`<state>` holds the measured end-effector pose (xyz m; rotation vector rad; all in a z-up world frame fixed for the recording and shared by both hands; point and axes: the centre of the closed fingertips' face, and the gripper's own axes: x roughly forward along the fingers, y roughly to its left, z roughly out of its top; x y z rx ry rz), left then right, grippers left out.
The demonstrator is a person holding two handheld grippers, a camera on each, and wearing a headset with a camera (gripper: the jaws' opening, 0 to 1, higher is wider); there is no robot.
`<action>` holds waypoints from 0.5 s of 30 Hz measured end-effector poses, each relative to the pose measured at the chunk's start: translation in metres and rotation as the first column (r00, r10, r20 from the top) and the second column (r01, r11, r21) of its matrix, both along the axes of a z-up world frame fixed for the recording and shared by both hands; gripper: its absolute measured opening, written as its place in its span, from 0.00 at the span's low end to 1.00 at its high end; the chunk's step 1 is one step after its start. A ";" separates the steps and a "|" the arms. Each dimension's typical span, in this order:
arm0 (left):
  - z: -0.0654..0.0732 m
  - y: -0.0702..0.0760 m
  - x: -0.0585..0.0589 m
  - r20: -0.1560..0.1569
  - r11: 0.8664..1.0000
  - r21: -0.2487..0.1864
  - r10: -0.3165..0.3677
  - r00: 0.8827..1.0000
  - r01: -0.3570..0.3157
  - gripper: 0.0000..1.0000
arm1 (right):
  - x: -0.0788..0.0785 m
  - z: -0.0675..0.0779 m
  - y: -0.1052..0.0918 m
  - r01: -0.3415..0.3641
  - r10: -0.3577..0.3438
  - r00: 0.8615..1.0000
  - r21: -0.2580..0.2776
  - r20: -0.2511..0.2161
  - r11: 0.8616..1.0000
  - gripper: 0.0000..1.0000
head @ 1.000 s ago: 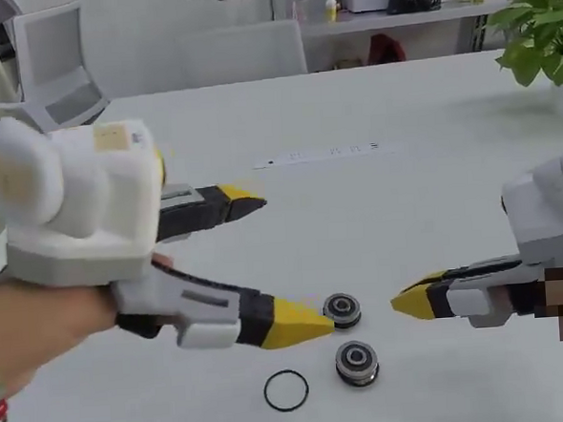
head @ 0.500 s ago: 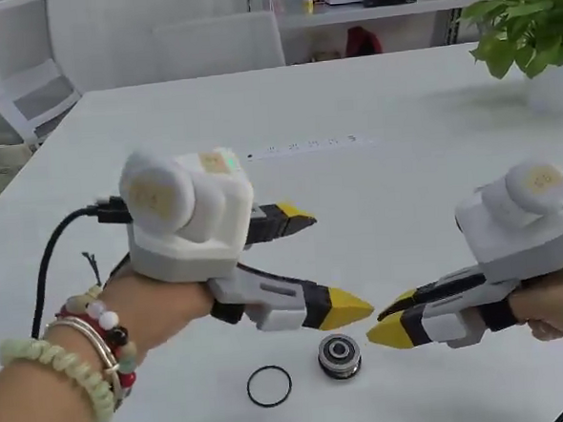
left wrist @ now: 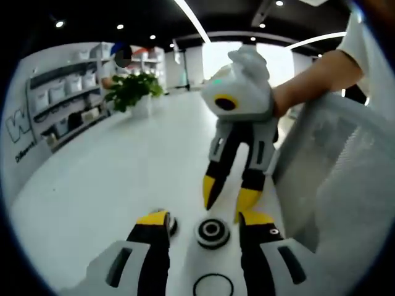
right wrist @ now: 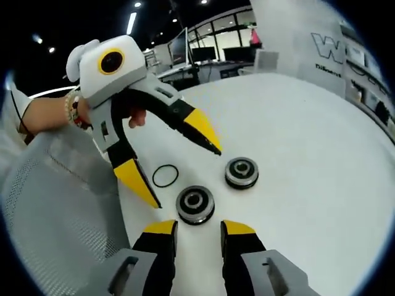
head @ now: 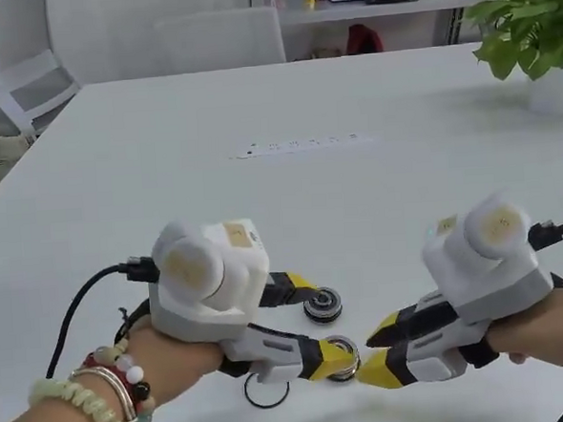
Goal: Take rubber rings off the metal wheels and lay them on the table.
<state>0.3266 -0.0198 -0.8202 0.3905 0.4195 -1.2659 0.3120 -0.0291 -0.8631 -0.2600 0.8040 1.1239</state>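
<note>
A hand (head: 166,357) with bead bracelets holds the left gripper (head: 319,323) low over the table (head: 261,193). Its jaws are spread wide and grip nothing. Just under it a loose black ring (head: 264,394) lies flat on the table, partly hidden by the gripper body, so one ring is already off and laid down.

To the right of the ring sit two wheels, close together but not touching. The near wheel (head: 340,346) lies at the tip of the left gripper's lower jaw. In the left gripper view it sits in the gap between that gripper's own jaws, though I cannot tell whether either jaw touches it. The far wheel (head: 323,305) rests a little farther back, near the upper jaw. Both wheels show a dark outer band, which I take for rubber yet to come off.

Farther right, the right gripper (head: 372,358) points at the near wheel from the opposite side. Its jaws are parted by a smaller gap and are empty, with their tips just short of the wheel. A plant (head: 528,24) stands at the far right corner.

The step in hand looks like closing in on the near wheel from both sides. Next, one gripper probably needs to pin the metal body flat. The other must then catch only the rubber edge with a jaw tip and peel it up and off without dragging the wheel along.
</note>
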 end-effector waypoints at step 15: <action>-0.015 -0.002 -0.004 -0.084 0.999 -0.030 0.019 0.996 -0.022 0.26 | -0.001 -0.006 0.008 -0.038 0.038 0.999 -0.004 0.032 0.999 0.26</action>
